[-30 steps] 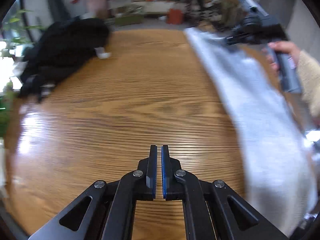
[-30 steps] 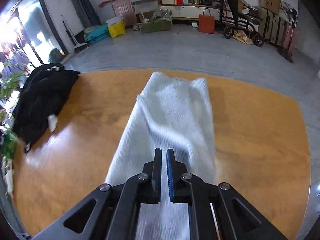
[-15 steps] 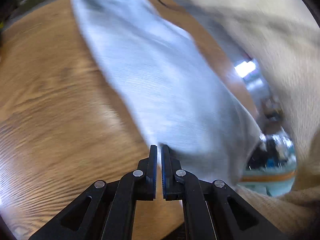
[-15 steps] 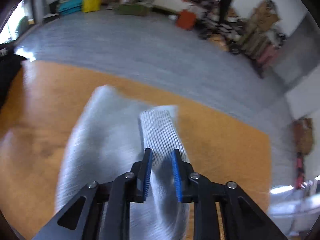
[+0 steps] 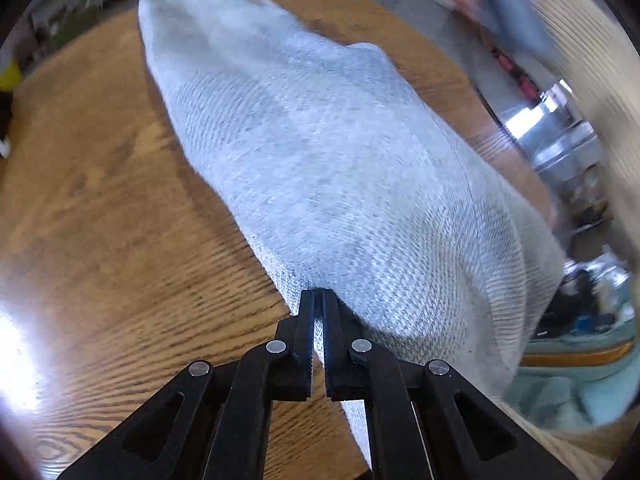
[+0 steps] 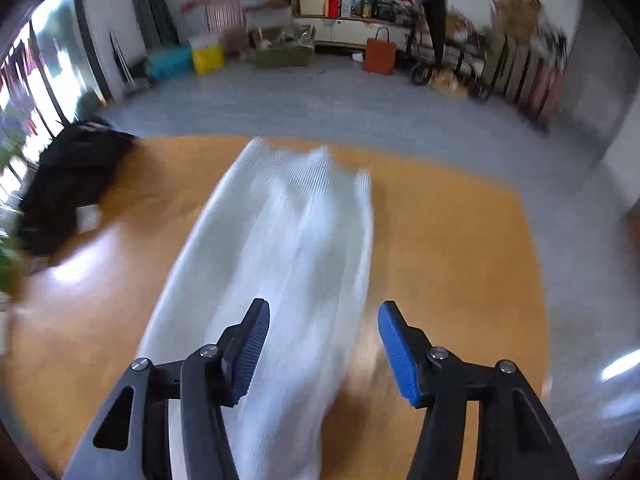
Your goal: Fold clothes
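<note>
Left wrist view: the left hand-held gripper (image 5: 319, 336) pinches an edge of the pale grey-white knitted garment (image 5: 320, 152) lying lengthwise on the wooden surface (image 5: 100, 200); keeping that edge taut would suit the fold. Right wrist view: the right hand-held gripper (image 6: 322, 344) is opening above the garment, gripping nothing.

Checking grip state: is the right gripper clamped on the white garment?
No. The right gripper has its jaws apart and opening, and the white garment lies between them on the table with neither pad pressing it.
</note>
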Action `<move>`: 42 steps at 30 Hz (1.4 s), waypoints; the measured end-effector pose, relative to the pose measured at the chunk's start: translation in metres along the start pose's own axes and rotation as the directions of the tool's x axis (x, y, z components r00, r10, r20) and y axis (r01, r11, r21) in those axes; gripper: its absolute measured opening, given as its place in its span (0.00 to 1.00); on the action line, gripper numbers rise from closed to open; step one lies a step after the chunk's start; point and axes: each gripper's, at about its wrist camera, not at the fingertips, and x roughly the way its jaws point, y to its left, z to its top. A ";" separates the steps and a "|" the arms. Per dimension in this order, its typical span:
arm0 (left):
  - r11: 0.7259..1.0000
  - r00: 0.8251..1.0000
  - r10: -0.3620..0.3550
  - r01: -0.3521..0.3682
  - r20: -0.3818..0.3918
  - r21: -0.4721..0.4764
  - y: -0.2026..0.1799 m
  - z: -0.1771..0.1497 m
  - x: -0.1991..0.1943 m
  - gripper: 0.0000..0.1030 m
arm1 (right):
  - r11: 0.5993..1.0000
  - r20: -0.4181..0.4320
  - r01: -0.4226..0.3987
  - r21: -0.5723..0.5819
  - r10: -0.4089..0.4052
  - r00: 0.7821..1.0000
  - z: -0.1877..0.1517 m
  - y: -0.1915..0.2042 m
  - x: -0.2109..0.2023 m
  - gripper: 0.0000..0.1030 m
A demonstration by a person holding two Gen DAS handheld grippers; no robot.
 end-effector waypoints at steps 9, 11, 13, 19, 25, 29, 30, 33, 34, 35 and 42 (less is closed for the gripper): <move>0.925 0.994 -0.106 0.112 0.036 -0.363 0.033 -0.012 -0.014 0.09 | 0.906 0.110 -0.176 0.384 0.144 0.983 -0.258 -0.059 -0.126 0.82; 0.864 0.986 -0.145 0.165 0.079 -0.475 0.047 -0.028 -0.019 0.24 | 0.876 0.138 -0.232 0.423 0.190 0.972 -0.288 -0.060 -0.138 0.82; 0.812 0.980 -0.150 0.197 0.128 -0.550 0.057 -0.045 -0.025 0.54 | 0.847 0.160 -0.280 0.452 0.231 0.960 -0.294 -0.070 -0.133 0.82; 0.698 0.912 -0.308 0.409 0.270 -0.587 0.047 -0.093 -0.032 0.75 | 0.797 0.153 -0.347 0.494 0.314 0.937 -0.324 -0.055 -0.120 0.82; 0.706 0.911 -0.339 0.412 0.237 -0.576 0.043 -0.105 -0.017 0.75 | 0.736 0.180 -0.437 0.517 0.406 0.896 -0.346 -0.057 -0.114 0.84; 0.690 0.909 -0.347 0.415 0.232 -0.593 0.037 -0.114 -0.009 0.75 | 0.713 0.179 -0.451 0.537 0.426 0.887 -0.360 -0.059 -0.112 0.85; 0.685 0.910 -0.351 0.411 0.222 -0.601 0.035 -0.119 -0.007 0.75 | 0.706 0.181 -0.457 0.541 0.433 0.883 -0.363 -0.060 -0.111 0.85; 0.660 0.899 -0.370 0.431 0.234 -0.615 0.031 -0.142 -0.015 0.75 | 0.697 0.186 -0.482 0.531 0.458 0.869 -0.367 -0.056 -0.109 0.85; 0.654 0.897 -0.370 0.438 0.244 -0.617 0.031 -0.147 -0.019 0.75 | 0.700 0.181 -0.477 0.531 0.457 0.871 -0.367 -0.054 -0.110 0.85; 0.656 0.897 -0.369 0.437 0.243 -0.616 0.031 -0.148 -0.020 0.75 | 0.702 0.174 -0.474 0.531 0.457 0.872 -0.367 -0.053 -0.107 0.85; 0.646 0.870 -0.434 0.481 0.234 -0.592 0.021 -0.142 -0.014 0.74 | 0.672 0.157 -0.511 0.535 0.515 0.843 -0.359 -0.043 -0.086 0.85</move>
